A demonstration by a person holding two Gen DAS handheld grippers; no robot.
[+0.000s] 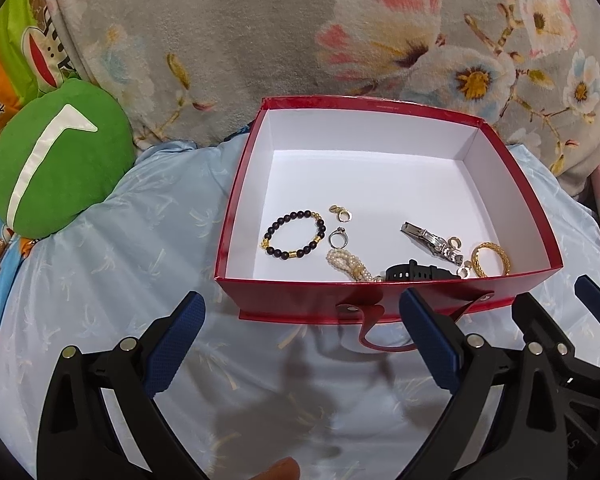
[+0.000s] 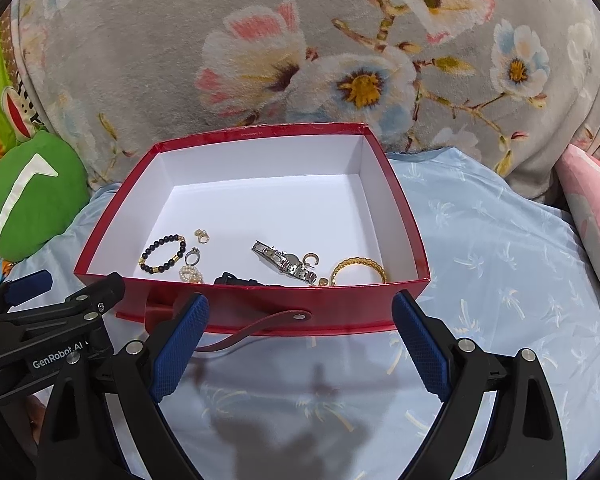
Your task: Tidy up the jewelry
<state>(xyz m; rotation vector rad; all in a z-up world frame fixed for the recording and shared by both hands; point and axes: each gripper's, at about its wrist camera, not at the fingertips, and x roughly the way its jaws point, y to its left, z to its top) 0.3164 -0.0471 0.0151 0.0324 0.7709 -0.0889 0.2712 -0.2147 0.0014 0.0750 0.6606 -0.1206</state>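
The red box (image 2: 260, 308) of jewelry (image 2: 284, 262) sits just ahead of both wide-open, empty hand-held grippers, left (image 1: 304, 344) and right (image 2: 300, 344); the left one reads "GenRobot.AI".

Left tongs (image 1: 304, 344) and right tongs (image 2: 300, 344) side by side, both spread wide, empty.

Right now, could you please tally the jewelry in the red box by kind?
Bracelets: 3 – black bead bracelet, pearl bracelet, gold bracelet
Watches or straps: 2 – silver watch, black strap
Rings: 1 – silver ring
Small earring-like pieces: about 4, too small to be sure
Total: about 10
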